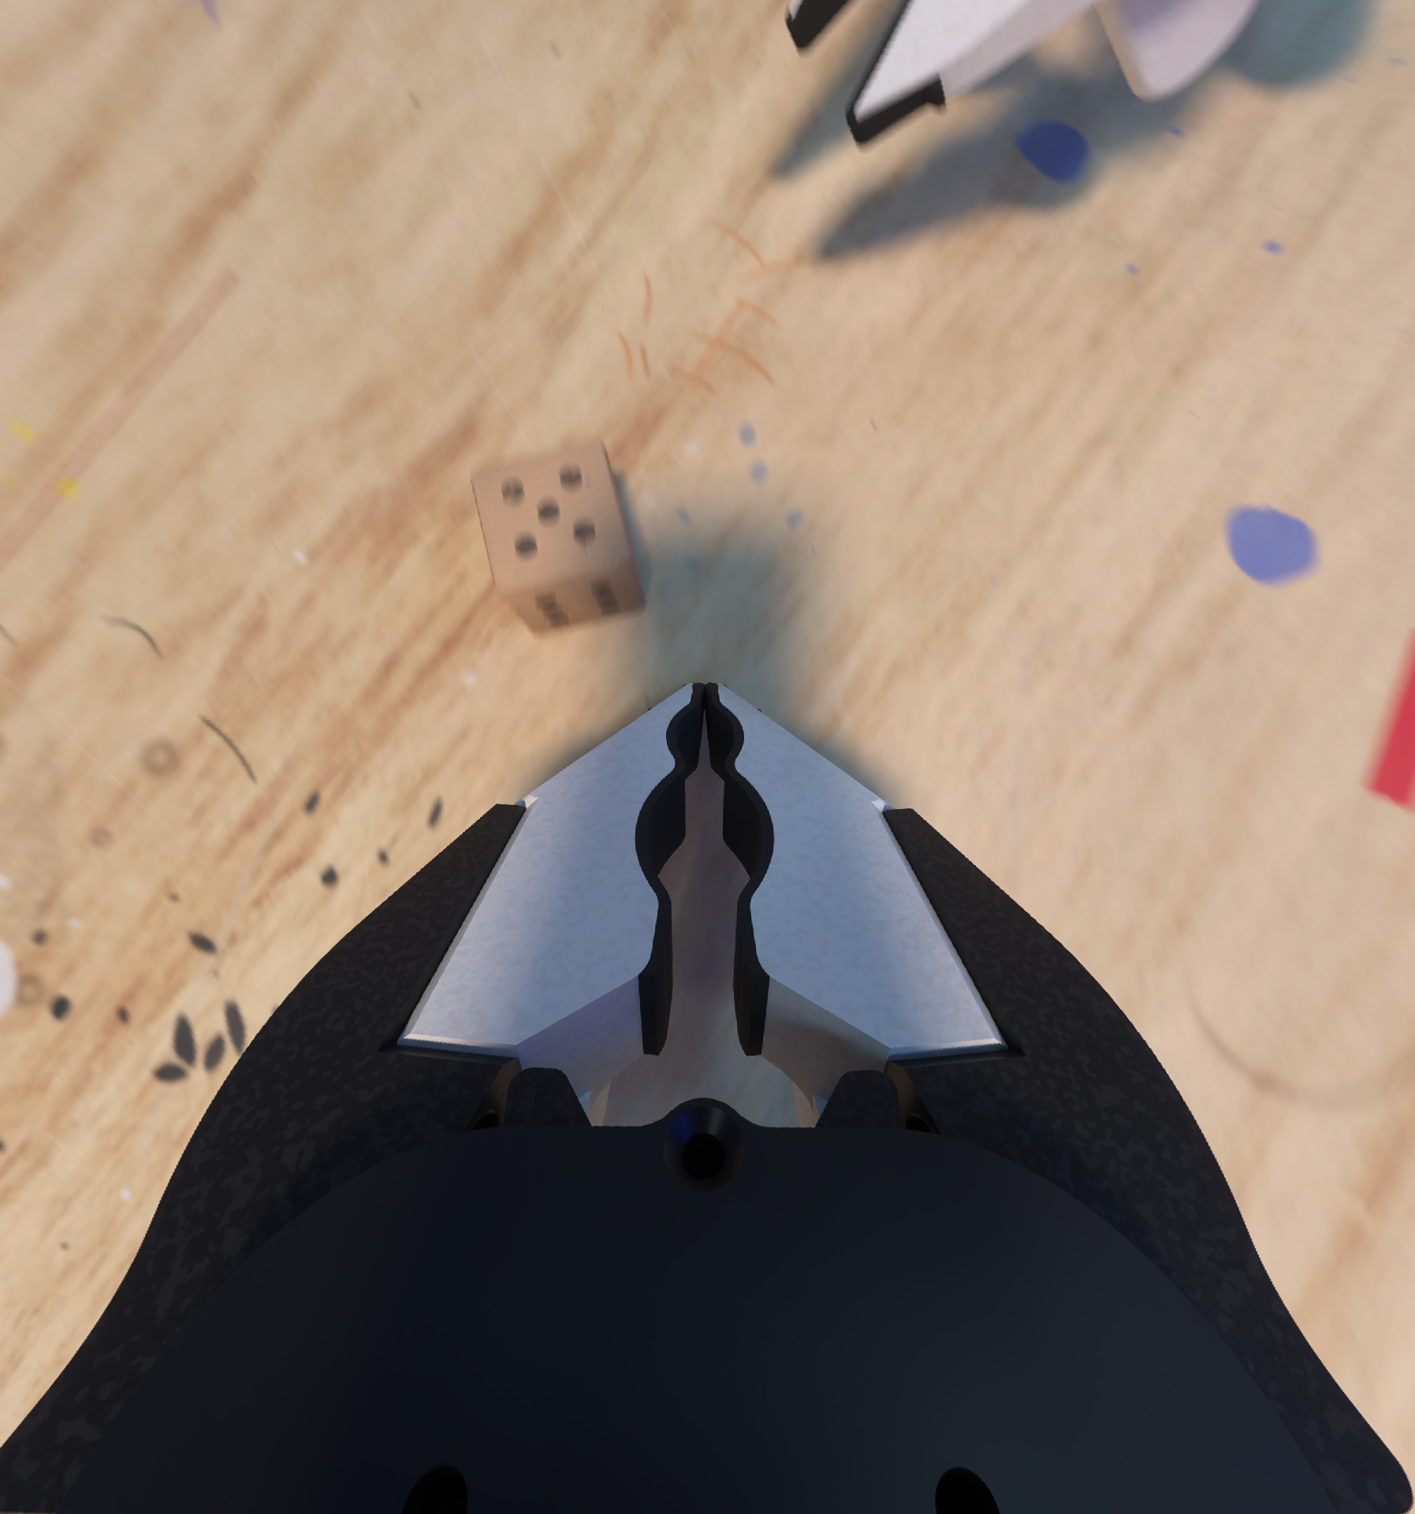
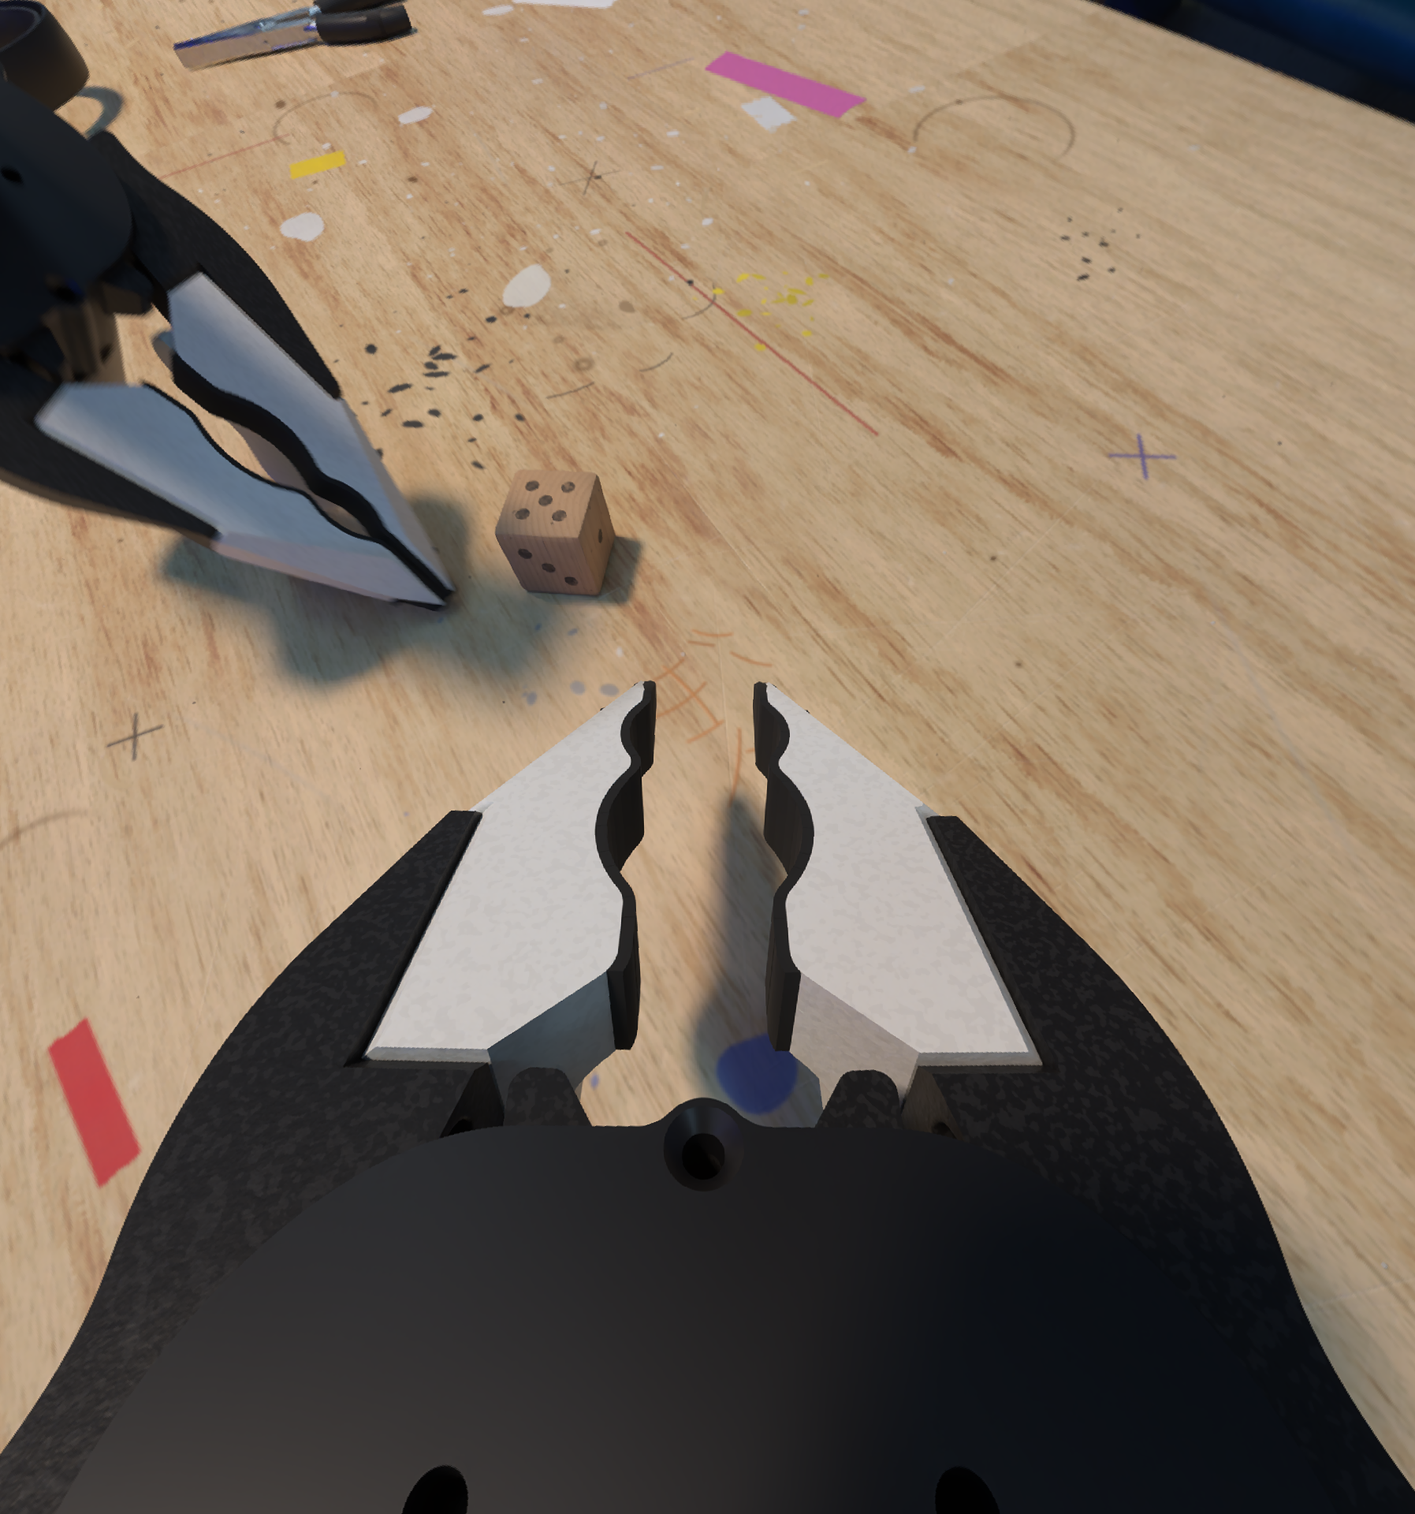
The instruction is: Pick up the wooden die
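Observation:
The wooden die [image 1: 555, 542] is a small light-brown cube with dark pips, resting on the wooden table. My left gripper [image 1: 705, 688] is shut and empty, its tips close above the table, just right of and nearer than the die. In the right wrist view the die [image 2: 556, 532] lies ahead and left of my right gripper [image 2: 704, 696], which is open and empty. The left gripper [image 2: 433, 594] shows there too, tips down beside the die's left side, apart from it.
The wooden table [image 2: 1015, 573] bears paint spots, pencil marks and tape strips: red [image 2: 94, 1102], pink [image 2: 782, 82], yellow [image 2: 317, 164]. Scissors [image 2: 294, 29] lie at the far left. The right gripper [image 1: 974, 57] shows at the top of the left wrist view.

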Controlling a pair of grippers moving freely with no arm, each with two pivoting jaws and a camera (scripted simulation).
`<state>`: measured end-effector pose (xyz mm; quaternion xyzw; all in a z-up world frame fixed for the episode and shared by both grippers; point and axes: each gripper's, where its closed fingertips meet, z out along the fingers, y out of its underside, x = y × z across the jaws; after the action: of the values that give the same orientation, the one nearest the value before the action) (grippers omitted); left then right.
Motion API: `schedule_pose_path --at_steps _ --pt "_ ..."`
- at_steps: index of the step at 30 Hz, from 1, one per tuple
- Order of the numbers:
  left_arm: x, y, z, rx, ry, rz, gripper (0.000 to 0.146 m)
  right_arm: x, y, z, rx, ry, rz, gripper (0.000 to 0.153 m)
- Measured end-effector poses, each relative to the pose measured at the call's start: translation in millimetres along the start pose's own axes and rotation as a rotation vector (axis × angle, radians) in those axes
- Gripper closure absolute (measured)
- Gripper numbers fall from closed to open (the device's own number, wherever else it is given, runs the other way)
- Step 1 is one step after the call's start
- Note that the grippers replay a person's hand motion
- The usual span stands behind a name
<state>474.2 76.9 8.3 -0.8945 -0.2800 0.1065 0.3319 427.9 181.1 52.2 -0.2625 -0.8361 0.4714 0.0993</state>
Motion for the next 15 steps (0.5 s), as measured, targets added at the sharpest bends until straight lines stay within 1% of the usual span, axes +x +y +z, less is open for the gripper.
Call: schedule_pose_path --at_steps 1,2,4,6,8,9,11,12,13,14,15 --pt "-1 -9 7 0.023 -0.068 0.022 0.146 -1 -2 0 0.007 0.003 -0.008 0.129" --pt "4 -19 12 0.057 -0.095 0.067 0.146 -2 -4 0 0.015 0.005 -0.016 0.129" --pt "22 -37 14 0.14 -0.078 0.158 0.146 -4 -6 -1 0.025 0.01 -0.035 0.128" --pt "28 -52 3 0.221 -0.078 0.146 0.146 -5 -7 -2 0.018 0.02 -0.056 0.128" --pt "21 -61 -13 0.296 -0.086 0.086 0.14 -14 -12 -6 0.039 -0.017 -0.092 0.124" --pt "12 -62 -20 0.324 -0.11 0.046 0.136 -28 -17 -10 0.067 -0.086 -0.118 0.122" --pt "-16 -58 -33 0.35 -0.205 -0.061 0.129 -73 -25 -24 0.132 -0.352 -0.187 0.12" --pt "-28 -53 -36 0.343 -0.245 -0.11 0.123 -93 -22 -30 0.12 -0.48 -0.221 0.121" --pt "-32 -48 -36 0.327 -0.242 -0.145 0.116 -98 -13 -29 0.048 -0.51 -0.26 0.126" --pt "-24 -44 -32 0.302 -0.17 -0.158 0.111 -82 -6 -22 -0.036 -0.388 -0.294 0.131" --pt "-6 -40 -26 0.264 -0.033 -0.152 0.107 -57 -5 -16 -0.076 -0.182 -0.306 0.132"
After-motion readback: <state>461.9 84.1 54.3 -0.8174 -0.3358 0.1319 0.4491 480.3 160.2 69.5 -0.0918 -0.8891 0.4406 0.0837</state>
